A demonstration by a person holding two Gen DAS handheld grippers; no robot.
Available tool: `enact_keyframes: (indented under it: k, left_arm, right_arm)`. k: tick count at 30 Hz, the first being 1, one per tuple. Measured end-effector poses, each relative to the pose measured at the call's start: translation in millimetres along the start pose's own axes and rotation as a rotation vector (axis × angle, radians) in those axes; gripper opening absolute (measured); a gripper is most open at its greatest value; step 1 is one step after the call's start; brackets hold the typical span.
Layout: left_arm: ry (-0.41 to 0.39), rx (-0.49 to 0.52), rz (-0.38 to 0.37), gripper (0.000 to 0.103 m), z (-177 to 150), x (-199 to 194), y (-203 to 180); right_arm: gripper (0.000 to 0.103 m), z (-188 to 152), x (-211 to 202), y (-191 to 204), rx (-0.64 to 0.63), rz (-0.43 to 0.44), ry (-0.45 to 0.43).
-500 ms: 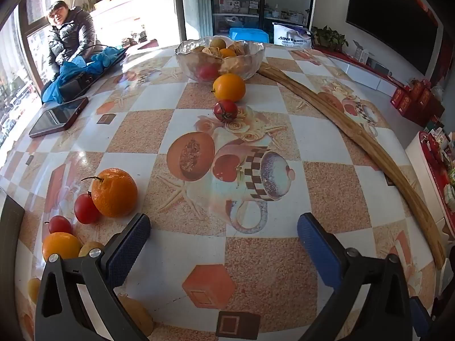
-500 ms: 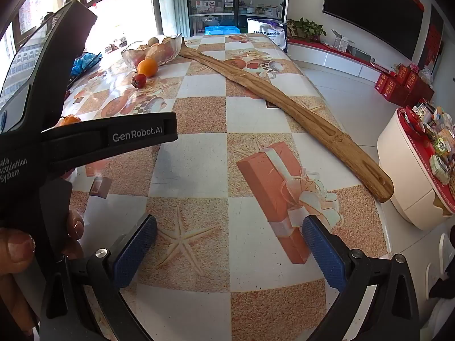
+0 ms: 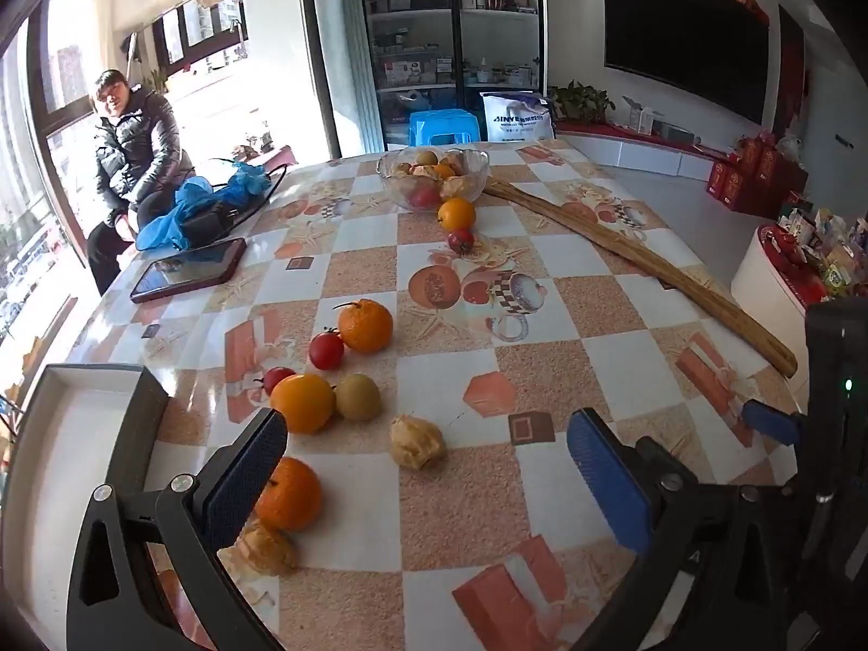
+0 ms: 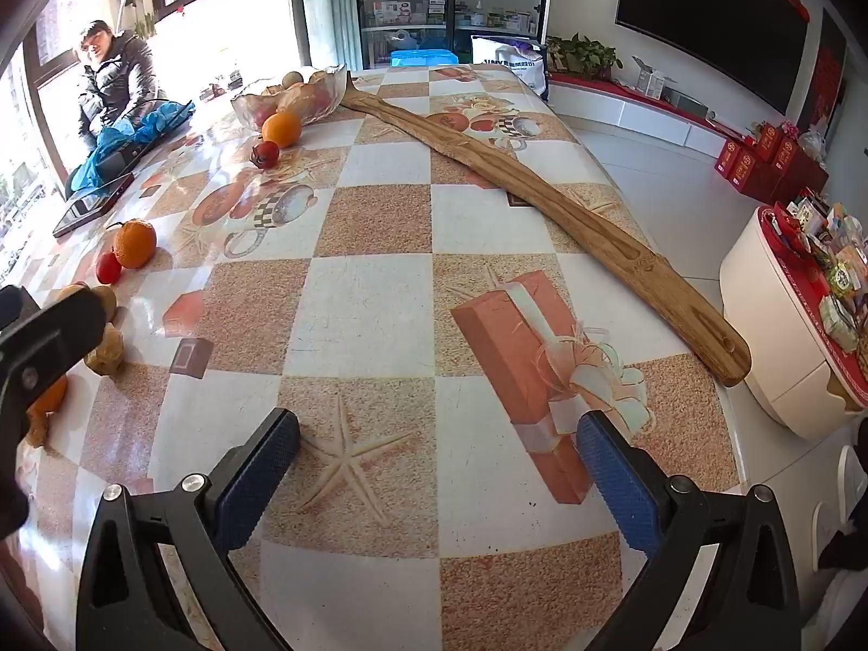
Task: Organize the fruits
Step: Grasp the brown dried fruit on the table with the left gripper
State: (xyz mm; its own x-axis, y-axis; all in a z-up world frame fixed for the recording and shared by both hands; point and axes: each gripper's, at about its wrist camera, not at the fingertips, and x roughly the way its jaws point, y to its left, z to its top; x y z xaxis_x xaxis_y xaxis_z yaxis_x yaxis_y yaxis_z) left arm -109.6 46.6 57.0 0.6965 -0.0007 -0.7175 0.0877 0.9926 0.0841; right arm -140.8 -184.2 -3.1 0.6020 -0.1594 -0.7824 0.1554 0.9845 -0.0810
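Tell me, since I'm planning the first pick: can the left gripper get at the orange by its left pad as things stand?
Probably yes. The left gripper is open and empty, and the orange lies on the table right beside its left pad, with nothing between.

The left gripper's finger [image 3: 247, 480] is covering part of the nearest orange [image 3: 290, 493]; the white tray [image 3: 81, 434] is running off-frame.
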Motion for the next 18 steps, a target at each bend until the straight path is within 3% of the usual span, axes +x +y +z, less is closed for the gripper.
enact_keyframes:
  k: [7, 12, 18]
  left_arm:
    - [0.096, -0.079, 0.082, 0.103, -56.3, 2.7, 60.5]
    - [0.178, -0.182, 0.023, 0.103, -64.9, 22.6, 81.5]
    - [0.183, -0.183, 0.029, 0.103, -62.2, 27.5, 86.1]
  right_arm:
    - [0.102, 0.0, -0.1, 0.0, 0.0, 0.0, 0.0]
    - [0.102, 0.1, -0.1, -0.1, 0.0, 0.0, 0.0]
    - [0.102, 0.2, 0.0, -0.1, 0.0, 0.0, 0.0]
